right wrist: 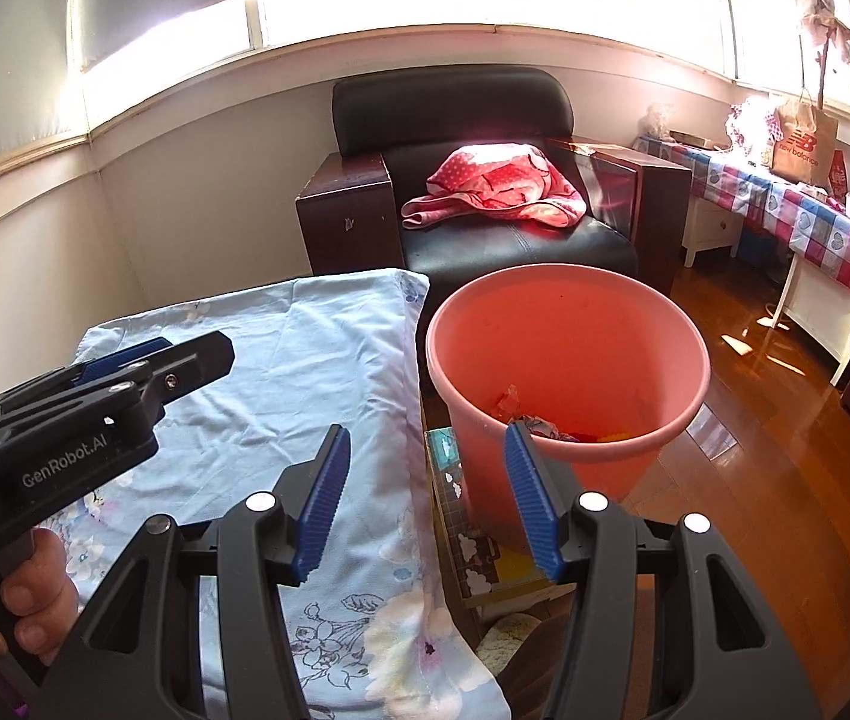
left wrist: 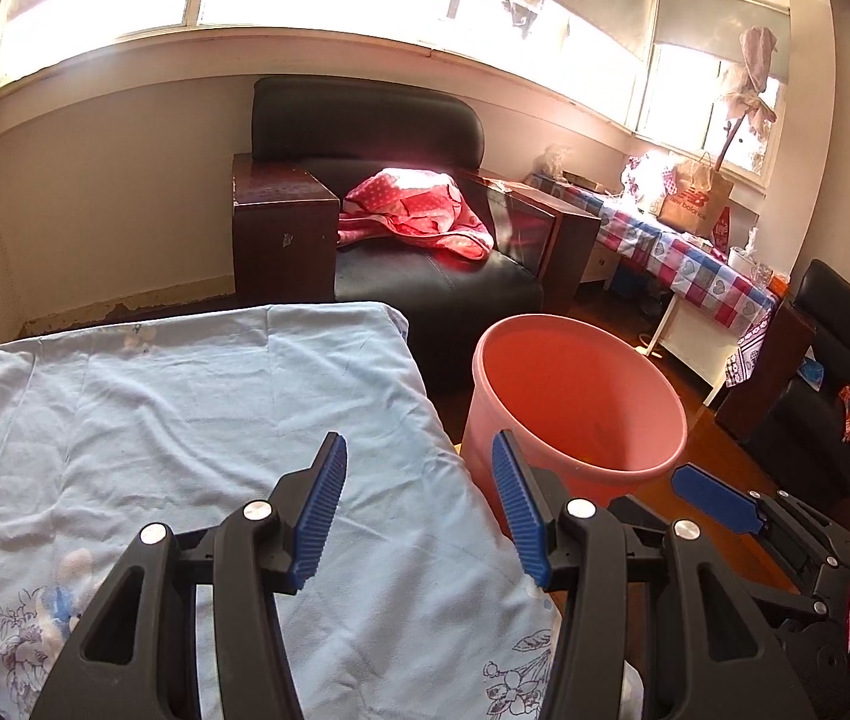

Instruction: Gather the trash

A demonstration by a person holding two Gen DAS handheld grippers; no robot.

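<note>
A pink plastic bin [left wrist: 575, 414] stands on the wood floor beside the table; it also shows in the right wrist view [right wrist: 569, 372], with crumpled trash [right wrist: 536, 420] at its bottom. My left gripper [left wrist: 419, 480] is open and empty above the table's right edge, next to the bin. My right gripper [right wrist: 425, 474] is open and empty over the gap between table and bin. The right gripper also shows at the lower right of the left wrist view [left wrist: 719, 498]; the left gripper shows at the left of the right wrist view [right wrist: 155, 360].
A light blue floral cloth [left wrist: 197, 432] covers the table [right wrist: 281, 372]. A black armchair [left wrist: 389, 192] with a red dotted blanket [left wrist: 419, 210] stands behind. A side table with a checked cloth [left wrist: 683, 246] and a paper bag runs along the right wall.
</note>
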